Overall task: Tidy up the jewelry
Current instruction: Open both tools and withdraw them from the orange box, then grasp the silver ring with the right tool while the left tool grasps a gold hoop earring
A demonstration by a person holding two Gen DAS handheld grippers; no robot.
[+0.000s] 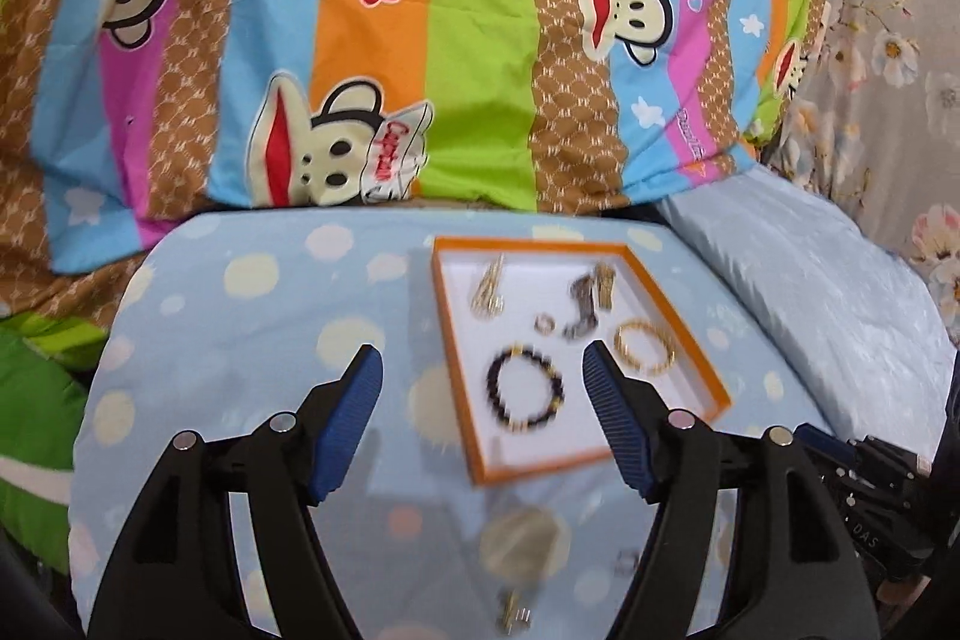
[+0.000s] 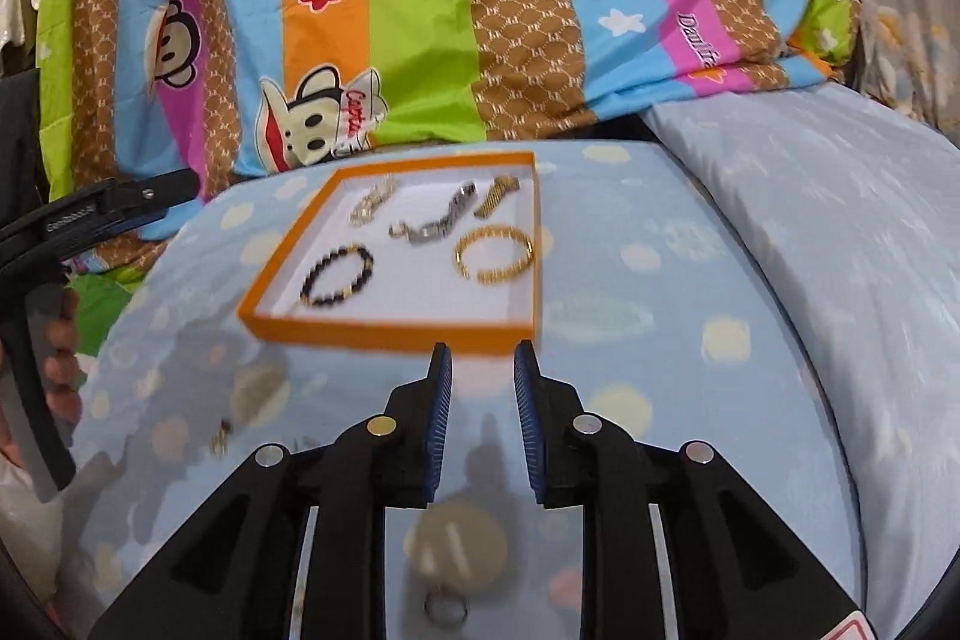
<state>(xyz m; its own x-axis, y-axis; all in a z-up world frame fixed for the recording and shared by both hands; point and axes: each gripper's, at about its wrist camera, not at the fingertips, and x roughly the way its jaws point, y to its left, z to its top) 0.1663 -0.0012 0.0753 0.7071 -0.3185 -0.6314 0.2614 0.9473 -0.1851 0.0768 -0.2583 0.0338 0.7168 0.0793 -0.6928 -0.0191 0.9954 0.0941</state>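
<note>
Jewelry lies mostly inside a shallow tray (image 2: pixel 384 337), orange-walled with a white floor, set on a pale blue, cream-dotted cloth (image 2: pixel 660 370). In the tray: a black beaded bracelet (image 2: pixel 336 275), a gold coiled bangle (image 2: pixel 494 253), a grey metal link band (image 2: pixel 441 220) with a small ring (image 1: pixel 545 322) at its end, a short gold mesh strip (image 2: pixel 495 196), and a pale gold cluster (image 2: pixel 373 205) whose form is too blurred to read.

Loose pieces lie outside the tray on the cloth nearer the cameras: a small grey ring (image 2: pixel 446 610), partly cut by the lower frame edge, and a smeared gold piece (image 2: pixel 221 439); in the left view a gold item (image 1: pixel 515 617) at the bottom is equally indistinct. Motion blur softens the foreground of both views.

Left gripper (image 1: pixel 483 364): jaws spread wide, nothing between the ribbed blue pads (image 1: pixel 345 430); the right-hand pad overlaps the tray and hides part of its floor beside the bangle. Right gripper (image 2: pixel 482 355): jaws parted by a narrow gap, empty, tips just short of the tray's near wall.

Behind the tray rises a striped cartoon-monkey quilt (image 2: pixel 420 10); a plain blue pillow (image 2: pixel 840 220) borders the right. Open cloth remains on all tray sides except the back.
</note>
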